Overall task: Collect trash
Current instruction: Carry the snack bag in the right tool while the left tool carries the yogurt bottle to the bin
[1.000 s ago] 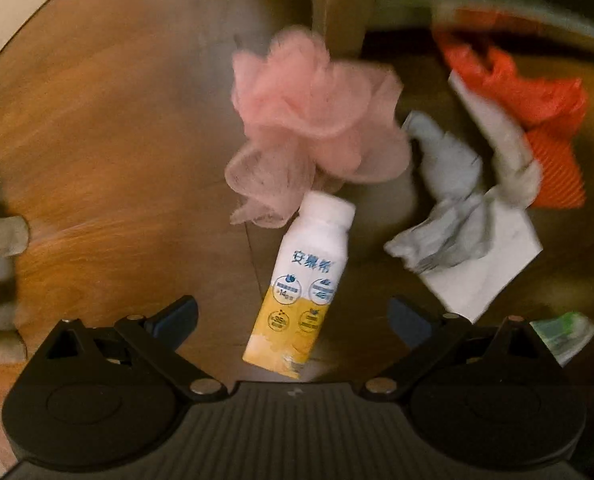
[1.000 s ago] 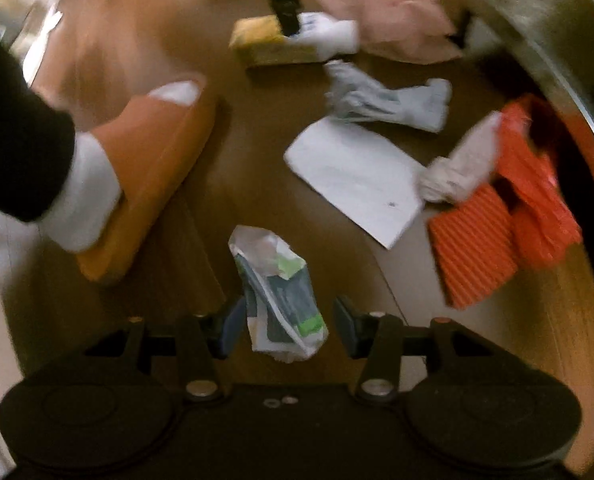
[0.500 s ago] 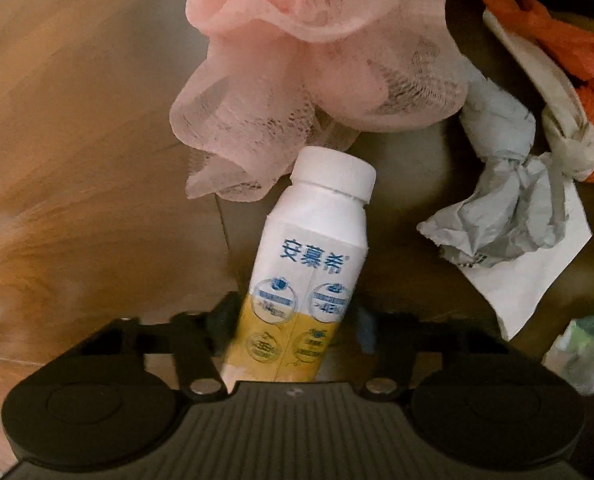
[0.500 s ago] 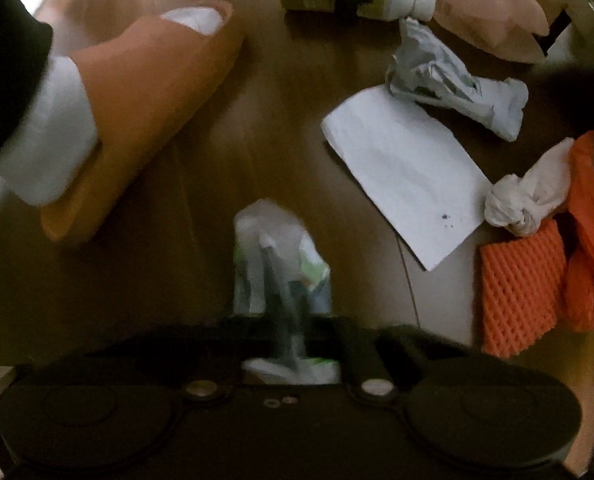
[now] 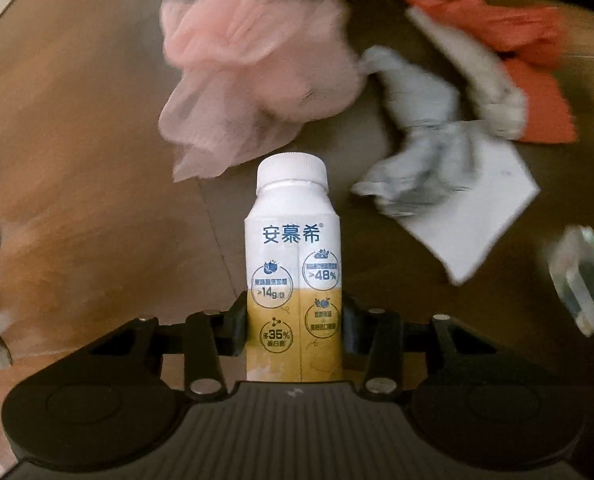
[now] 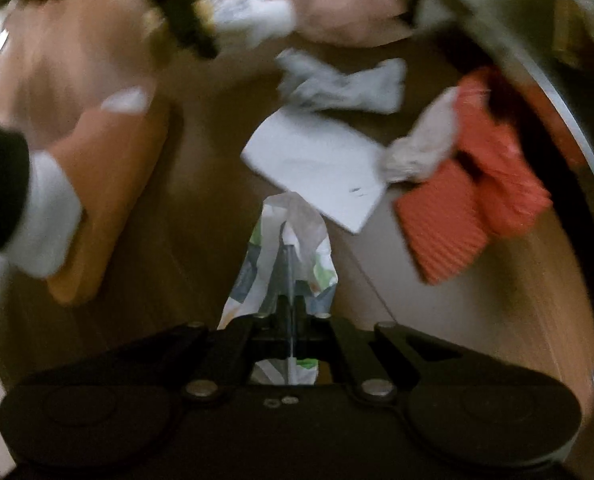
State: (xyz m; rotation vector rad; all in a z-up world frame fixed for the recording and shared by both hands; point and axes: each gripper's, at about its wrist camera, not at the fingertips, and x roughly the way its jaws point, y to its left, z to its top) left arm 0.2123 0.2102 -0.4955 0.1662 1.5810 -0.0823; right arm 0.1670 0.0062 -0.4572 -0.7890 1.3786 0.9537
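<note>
My left gripper (image 5: 294, 322) is shut on a white and yellow yogurt bottle (image 5: 293, 264), its cap pointing away from me, held above the wooden floor. My right gripper (image 6: 288, 312) is shut on a crumpled white and green plastic wrapper (image 6: 289, 248), pinched flat between the jaws. That wrapper also shows at the right edge of the left wrist view (image 5: 585, 276). The bottle in the left gripper shows blurred at the top of the right wrist view (image 6: 249, 16).
On the floor lie a pink mesh puff (image 5: 249, 68), a crumpled grey paper (image 5: 417, 152), a flat white sheet (image 5: 481, 220), a knotted white tissue (image 6: 421, 148) and orange netting (image 6: 469, 200). A foot in an orange slipper (image 6: 97, 192) stands at left.
Both grippers closed on their items, the left on the bottle and the right on the wrapper, and lifted them off the floor. The views are now blurred by motion.
</note>
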